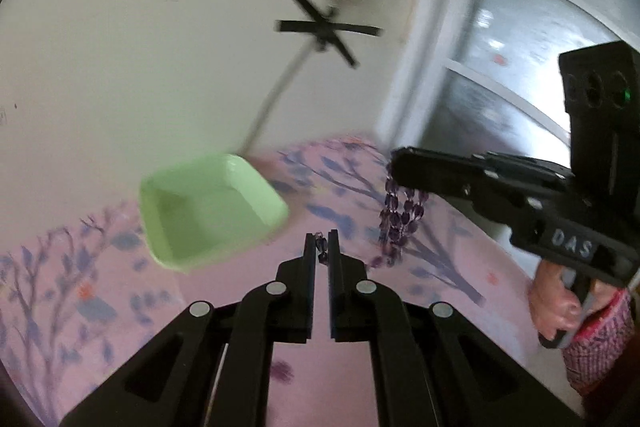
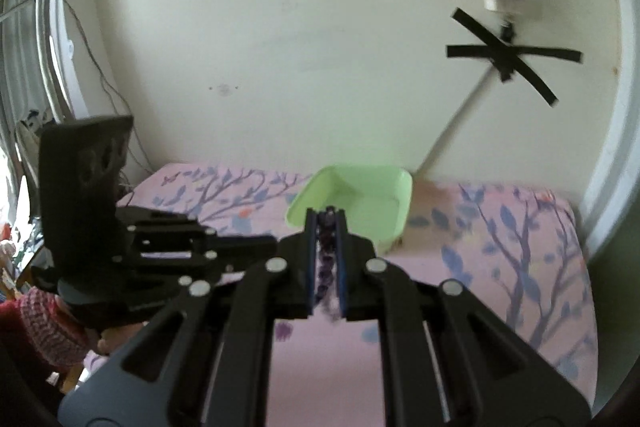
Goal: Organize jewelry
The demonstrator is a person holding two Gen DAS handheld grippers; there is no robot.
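Beads, purple ones on a string (image 1: 402, 215), hang between both tools above the pink flowered cloth (image 1: 452, 267): the right gripper (image 2: 326, 217) is clamped on a bunch of them, the left gripper (image 1: 322, 241) pinched shut on the strand's thin end. I'd call this the carry; next, both must reach over the green dish (image 1: 208, 207) and let go.

My left wrist camera looks forward and down along my left gripper (image 1: 322, 241), close above the pink floral cloth (image 1: 100, 291). My right wrist camera does likewise along my right gripper (image 2: 326, 223). Both share the green tray (image 1: 208, 211), the cream wall (image 2: 260, 47), and each other's gripper
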